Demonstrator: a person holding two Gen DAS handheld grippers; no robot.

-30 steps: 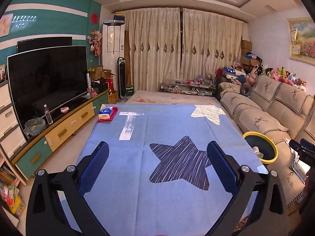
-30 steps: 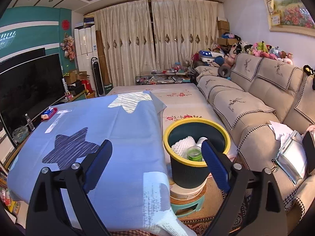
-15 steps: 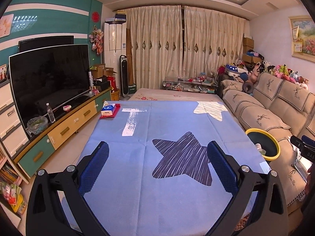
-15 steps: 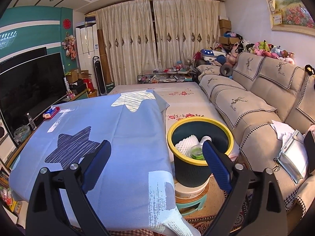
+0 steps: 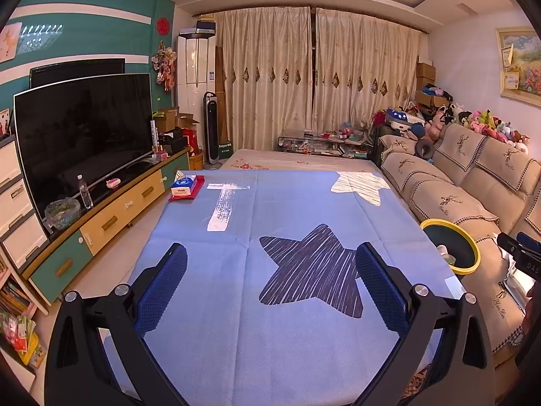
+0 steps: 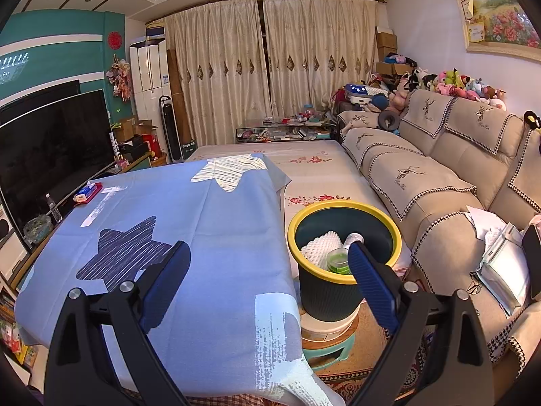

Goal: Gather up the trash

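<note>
Both sets of fingers are spread wide with nothing in them: left gripper (image 5: 270, 282) hovers over the blue star-print table (image 5: 290, 345). Right gripper (image 6: 268, 279) hangs at the table edge, its right finger in front of the yellow-rimmed trash bin (image 6: 329, 296) holding white foam netting (image 6: 319, 245) and a green-lidded cup (image 6: 338, 261). Way past the left fingers, a tissue pack (image 5: 184, 185) sits at the far left corner.

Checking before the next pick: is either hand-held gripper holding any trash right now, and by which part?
Nothing is held. The left hand-held gripper and the right hand-held gripper are both open, with only empty space between their pads.
</note>
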